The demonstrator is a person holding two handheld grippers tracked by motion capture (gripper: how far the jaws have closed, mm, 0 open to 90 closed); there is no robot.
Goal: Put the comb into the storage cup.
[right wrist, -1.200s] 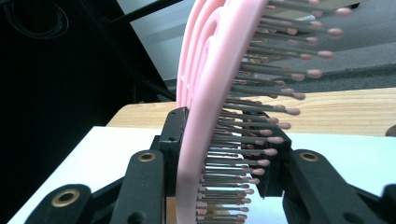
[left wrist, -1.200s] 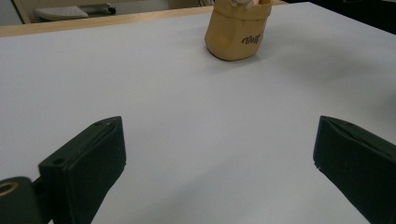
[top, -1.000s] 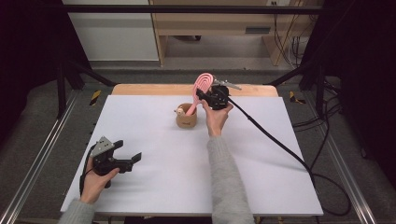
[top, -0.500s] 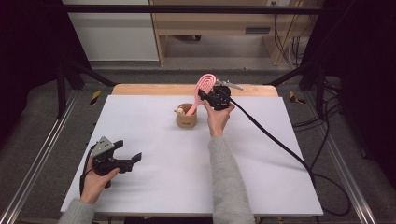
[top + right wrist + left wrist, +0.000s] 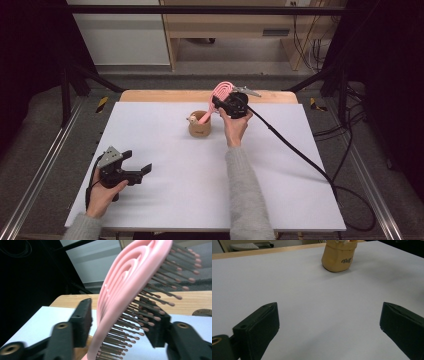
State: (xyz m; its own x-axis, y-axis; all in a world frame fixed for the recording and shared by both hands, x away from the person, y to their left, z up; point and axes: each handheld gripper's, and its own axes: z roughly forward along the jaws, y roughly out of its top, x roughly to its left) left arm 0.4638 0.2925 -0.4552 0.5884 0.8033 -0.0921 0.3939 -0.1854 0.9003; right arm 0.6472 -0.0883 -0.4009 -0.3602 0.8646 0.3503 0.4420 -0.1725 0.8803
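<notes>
A pink hairbrush [image 5: 220, 92] stands handle-down in a tan cup [image 5: 199, 129] at the back middle of the white table [image 5: 280, 190], leaning right. My right gripper [image 5: 218, 103] is at the brush head. Its jaws have just been opening, and the brush [image 5: 125, 290] stands between them. In the right gripper view [image 5: 122, 315] a gap separates the left pad from the brush's back, and the bristles reach toward the right pad. My left gripper [image 5: 143, 170] rests at the front left, open with nothing between its jaws [image 5: 329, 312], facing the cup [image 5: 338, 257].
A black cable [image 5: 300, 150] trails from the right gripper across the table's right side and off its edge. A bare wooden strip [image 5: 165, 95] runs along the table's back edge. Metal rails [image 5: 45, 165] flank the table.
</notes>
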